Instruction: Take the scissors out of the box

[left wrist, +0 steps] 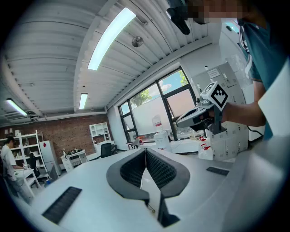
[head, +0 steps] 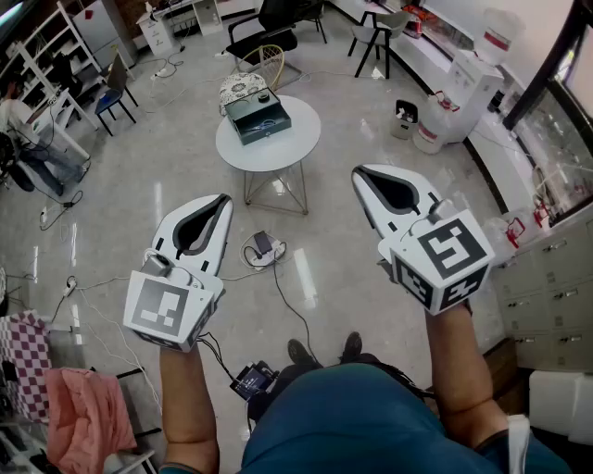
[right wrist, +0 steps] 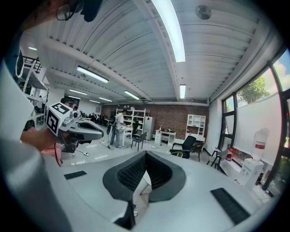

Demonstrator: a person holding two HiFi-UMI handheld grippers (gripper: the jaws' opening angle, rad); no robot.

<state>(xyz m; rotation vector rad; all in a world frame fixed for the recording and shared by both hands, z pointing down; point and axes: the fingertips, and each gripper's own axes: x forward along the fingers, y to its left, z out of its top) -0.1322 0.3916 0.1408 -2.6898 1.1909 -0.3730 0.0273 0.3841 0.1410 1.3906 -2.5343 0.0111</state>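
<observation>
A dark green box (head: 258,118) stands on a small round white table (head: 278,153) some way ahead of me on the floor. No scissors show in any view. I hold both grippers up in the air, well short of the table. The left gripper (head: 225,198) is shut with nothing between its pads (left wrist: 154,167). The right gripper (head: 358,172) is shut and empty too, and its dark pads (right wrist: 136,174) meet at the tips. Each gripper view shows the other gripper alongside: the right gripper (left wrist: 199,115) and the left gripper (right wrist: 81,129).
A stool with a patterned cushion (head: 243,86) and a black office chair (head: 269,28) stand behind the table. Cables and a power strip (head: 262,248) lie on the floor between me and the table. Water dispensers (head: 468,83) and cabinets (head: 547,278) line the right side.
</observation>
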